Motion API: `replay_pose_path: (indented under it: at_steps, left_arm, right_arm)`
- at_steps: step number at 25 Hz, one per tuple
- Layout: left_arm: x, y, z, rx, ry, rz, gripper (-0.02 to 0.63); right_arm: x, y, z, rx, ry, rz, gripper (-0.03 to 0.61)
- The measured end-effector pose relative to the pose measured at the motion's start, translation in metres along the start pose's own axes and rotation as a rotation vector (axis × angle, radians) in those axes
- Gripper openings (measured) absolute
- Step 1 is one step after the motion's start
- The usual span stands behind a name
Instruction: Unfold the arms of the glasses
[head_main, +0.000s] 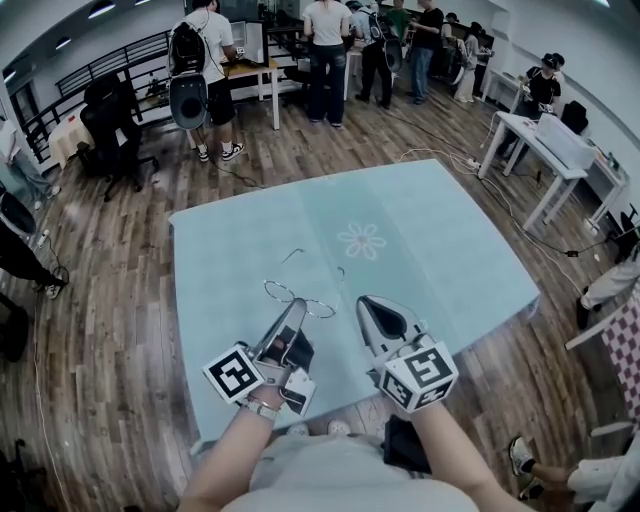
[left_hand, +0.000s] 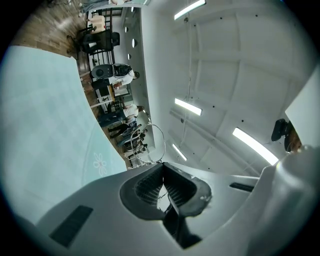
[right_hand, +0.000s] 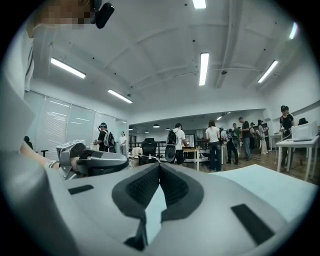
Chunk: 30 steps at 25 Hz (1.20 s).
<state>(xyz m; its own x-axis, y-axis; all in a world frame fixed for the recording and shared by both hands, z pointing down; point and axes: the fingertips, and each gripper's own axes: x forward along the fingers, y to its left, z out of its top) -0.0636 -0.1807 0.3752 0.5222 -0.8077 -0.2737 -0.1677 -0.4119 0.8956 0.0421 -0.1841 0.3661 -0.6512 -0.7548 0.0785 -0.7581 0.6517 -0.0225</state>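
While the left gripper (head_main: 296, 305) pinches the glasses (head_main: 318, 308) over the tabletop (head_main: 440, 250), the right gripper (head_main: 364, 301), just right, is closed on nothing.

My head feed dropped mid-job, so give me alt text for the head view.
The left gripper, fingers closed on thin wire glasses, holds them over a pale blue table. The right gripper, fingers closed, sits just right of the lenses; contact is unclear. One arm appears to stick out away from the person.
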Motion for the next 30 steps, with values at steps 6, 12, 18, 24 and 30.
replay_pose_path:
  at_steps: [6,12,18,24,30]
  left_arm:
    - [0.003,-0.001,0.005,0.017,-0.039,0.002,0.011]
    - [0.008,-0.004,0.011,0.032,-0.071,-0.004,0.009]
    - [0.009,0.002,0.009,0.045,-0.093,0.005,0.011]
    - [0.005,0.006,0.012,0.040,-0.149,0.017,0.009]
    - [0.004,0.007,0.009,0.044,-0.168,0.008,0.009]
  right_arm:
    - [0.006,-0.004,0.002,0.018,0.000,-0.059,0.006]
    - [0.010,-0.006,0.005,0.033,0.010,-0.091,0.006]
    - [0.016,0.001,0.002,-0.007,0.006,-0.104,0.006]
    - [0.019,0.004,-0.001,-0.009,0.003,-0.130,0.006]
    - [0.018,0.004,-0.006,-0.001,0.004,-0.142,0.006]
